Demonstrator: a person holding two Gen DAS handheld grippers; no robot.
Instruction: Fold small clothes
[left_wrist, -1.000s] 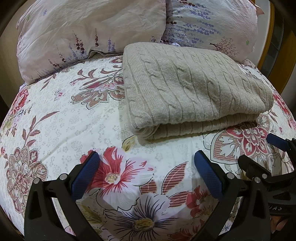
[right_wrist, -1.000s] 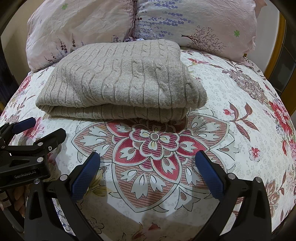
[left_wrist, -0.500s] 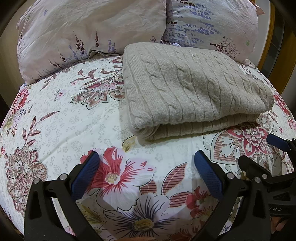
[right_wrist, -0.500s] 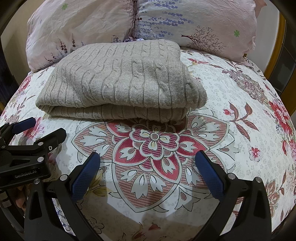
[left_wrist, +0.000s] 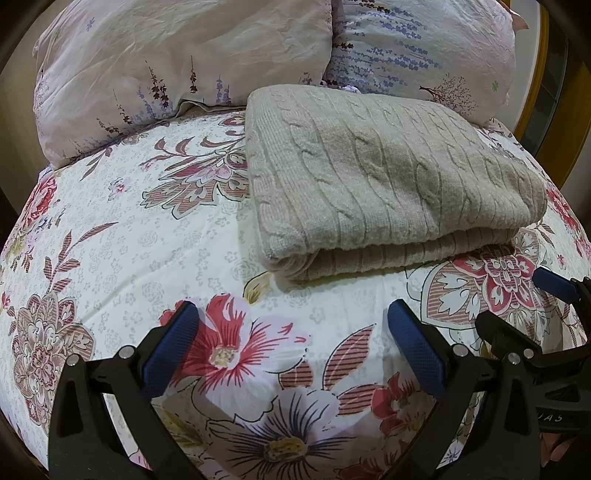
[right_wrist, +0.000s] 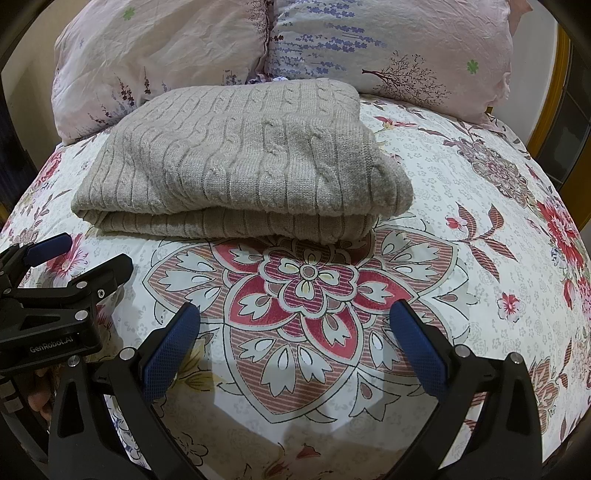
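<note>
A beige cable-knit sweater (left_wrist: 384, 173) lies folded in a neat rectangle on the floral bedspread (left_wrist: 122, 240), its folded edge facing me. It also shows in the right wrist view (right_wrist: 243, 162). My left gripper (left_wrist: 293, 339) is open and empty, hovering over the bedspread just short of the sweater's near left corner. My right gripper (right_wrist: 295, 336) is open and empty, over the bedspread just short of the sweater's near right end. Each gripper shows at the side of the other's view.
Two pale pink floral pillows (left_wrist: 177, 62) (right_wrist: 391, 48) lean at the head of the bed behind the sweater. A wooden frame (right_wrist: 550, 110) stands at the right edge. The bedspread (right_wrist: 480, 206) lies bare right of the sweater.
</note>
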